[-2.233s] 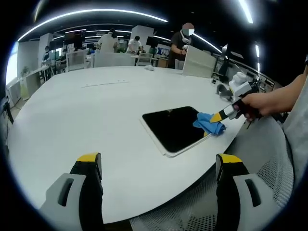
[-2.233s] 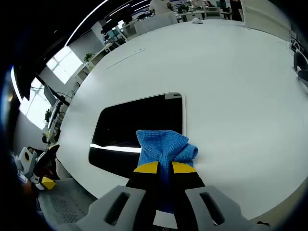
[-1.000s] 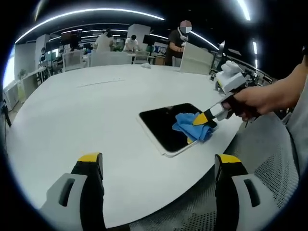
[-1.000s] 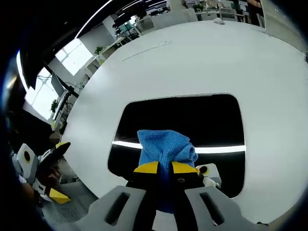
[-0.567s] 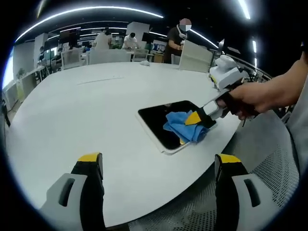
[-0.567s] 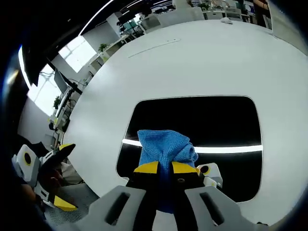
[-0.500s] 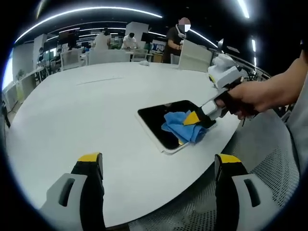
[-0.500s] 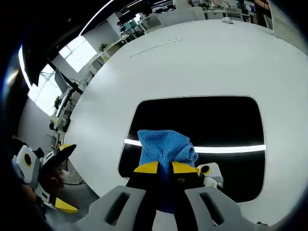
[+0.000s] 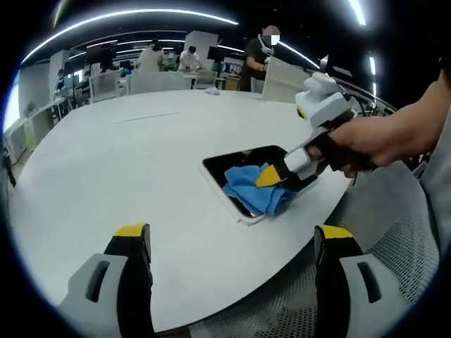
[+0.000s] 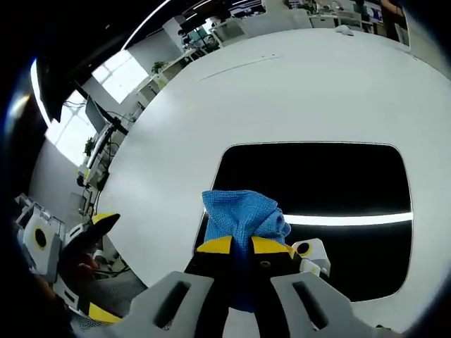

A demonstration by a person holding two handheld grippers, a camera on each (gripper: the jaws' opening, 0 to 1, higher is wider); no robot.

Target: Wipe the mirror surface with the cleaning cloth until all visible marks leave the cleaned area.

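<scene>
Open-plan office: long white table [image 9: 127,155], desks, monitors, ceiling strip lights [image 9: 134,15].

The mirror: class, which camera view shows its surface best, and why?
The right gripper view: the mirror lies close and large beyond the cloth, reflecting a ceiling light. In the left gripper view it is small, and the cloth and right tongs cover much of it.

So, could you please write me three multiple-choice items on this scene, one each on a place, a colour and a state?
1. Where is the cloth?
A. on the mirror
B. on a chair
C. on the floor

2. What colour is the cloth?
A. red
B. blue
C. white

3. How are the left hand-held gripper jaws?
A. shut on the cloth
B. shut on the mirror
C. open, holding nothing

Key: 1 A, it lies on the dark glass; 2 B, plainly blue in both views; 3 C, its jaws stand wide apart while the right hand-held gripper clamps the cloth.
</scene>
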